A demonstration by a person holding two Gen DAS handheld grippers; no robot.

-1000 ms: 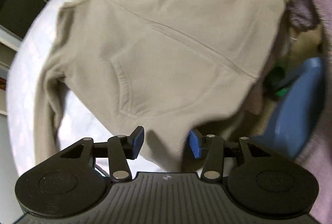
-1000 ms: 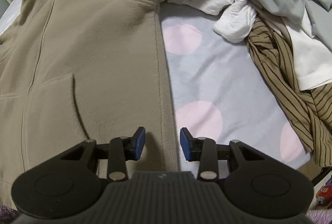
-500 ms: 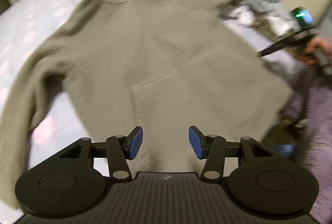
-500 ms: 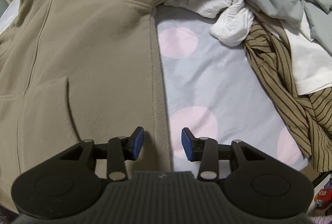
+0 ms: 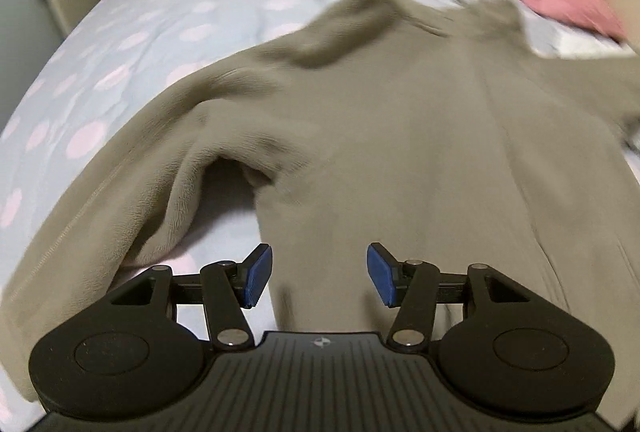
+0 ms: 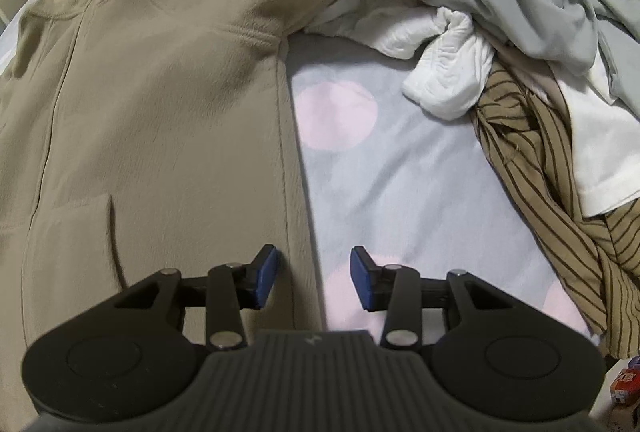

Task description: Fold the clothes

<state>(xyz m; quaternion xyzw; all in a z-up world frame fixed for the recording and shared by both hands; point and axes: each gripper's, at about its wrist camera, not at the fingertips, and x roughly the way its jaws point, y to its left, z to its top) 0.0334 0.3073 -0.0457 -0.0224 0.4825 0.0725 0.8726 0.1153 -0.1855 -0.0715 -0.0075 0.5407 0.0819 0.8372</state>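
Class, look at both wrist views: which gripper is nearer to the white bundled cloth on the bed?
Right. The right gripper hovers over the fleece jacket's side edge, with the white bundled cloth ahead of it. The left gripper, jaws opening, hangs over the jacket's other side; no cloth there.

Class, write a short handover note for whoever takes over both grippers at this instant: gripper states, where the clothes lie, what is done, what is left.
Left gripper: its fingers are opening, nothing between them, over the fleece's left side edge near the armpit.
Right gripper: open, empty, over the fleece's right side edge.
Beige fleece: spread flat, front up, on the dotted bedsheet; both sleeves still out.
Pile of unfolded clothes: to the right, under the fleece's right sleeve.
Done: fleece laid out.
Left: every fold, then the pile.
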